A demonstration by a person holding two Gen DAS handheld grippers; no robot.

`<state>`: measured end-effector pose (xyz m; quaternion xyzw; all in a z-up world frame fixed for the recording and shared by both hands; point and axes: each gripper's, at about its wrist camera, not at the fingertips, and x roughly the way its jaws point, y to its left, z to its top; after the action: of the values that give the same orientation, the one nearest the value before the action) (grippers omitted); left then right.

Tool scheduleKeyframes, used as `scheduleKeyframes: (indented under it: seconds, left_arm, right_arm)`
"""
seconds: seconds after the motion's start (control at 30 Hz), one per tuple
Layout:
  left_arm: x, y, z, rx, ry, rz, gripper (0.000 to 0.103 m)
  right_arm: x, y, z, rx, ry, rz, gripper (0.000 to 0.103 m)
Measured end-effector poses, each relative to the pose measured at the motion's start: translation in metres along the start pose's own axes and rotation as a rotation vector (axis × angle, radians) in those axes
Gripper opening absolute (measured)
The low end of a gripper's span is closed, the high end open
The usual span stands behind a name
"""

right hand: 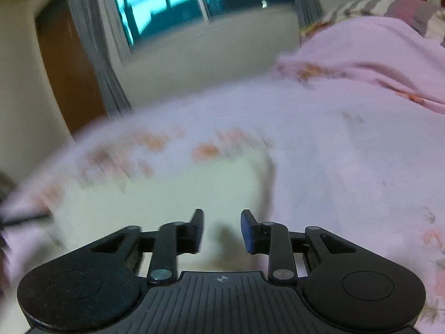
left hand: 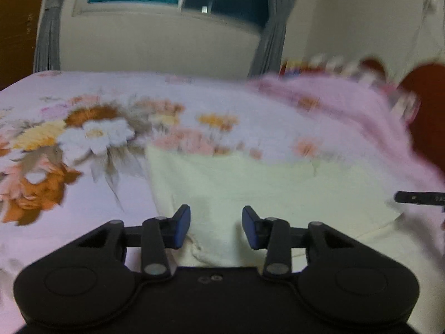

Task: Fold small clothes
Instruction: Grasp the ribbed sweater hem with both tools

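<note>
Cream garment [left hand: 250,183] flat on bed [left hand: 83,222], directly under both hand-held grippers: left [left hand: 216,228] and right [right hand: 222,231] jaws apart, empty.

A pale pink floral bedsheet [left hand: 91,128] is spread over the bed. A pink blanket [right hand: 370,53] is heaped at the far right, with a striped pillow [right hand: 389,8] behind it. A window [right hand: 172,2] is framed by grey curtains [left hand: 48,39].
</note>
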<state>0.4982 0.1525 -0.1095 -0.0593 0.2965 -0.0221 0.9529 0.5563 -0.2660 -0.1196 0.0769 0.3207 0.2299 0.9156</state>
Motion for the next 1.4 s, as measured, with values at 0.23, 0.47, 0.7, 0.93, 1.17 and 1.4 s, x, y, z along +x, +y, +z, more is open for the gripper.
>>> scheduleKeyframes:
  seconds: [0.23, 0.47, 0.7, 0.93, 1.17, 1.4]
  left_arm:
    - [-0.018, 0.004, 0.000, 0.054, -0.067, 0.033, 0.043]
    - [0.022, 0.013, 0.029, 0.057, -0.035, 0.115, 0.047]
    - [0.027, 0.034, 0.027, 0.010, -0.055, 0.176, 0.059]
    - [0.035, 0.041, 0.025, -0.021, 0.038, 0.197, 0.065]
    - [0.003, 0.013, -0.012, 0.086, 0.082, 0.170, 0.092]
    - [-0.091, 0.018, -0.025, -0.014, 0.043, 0.050, 0.079]
  right_arm:
    - [-0.010, -0.023, -0.001, 0.110, -0.083, 0.021, 0.030]
    - [0.052, -0.014, 0.041, 0.077, -0.072, -0.008, 0.030]
    - [0.067, -0.049, 0.050, 0.156, -0.074, -0.068, 0.030]
    - [0.075, -0.051, 0.048, 0.163, 0.032, -0.083, 0.030]
    - [0.033, -0.013, 0.012, -0.009, 0.084, -0.088, 0.030]
    - [-0.073, -0.016, -0.002, 0.126, 0.006, 0.045, 0.030]
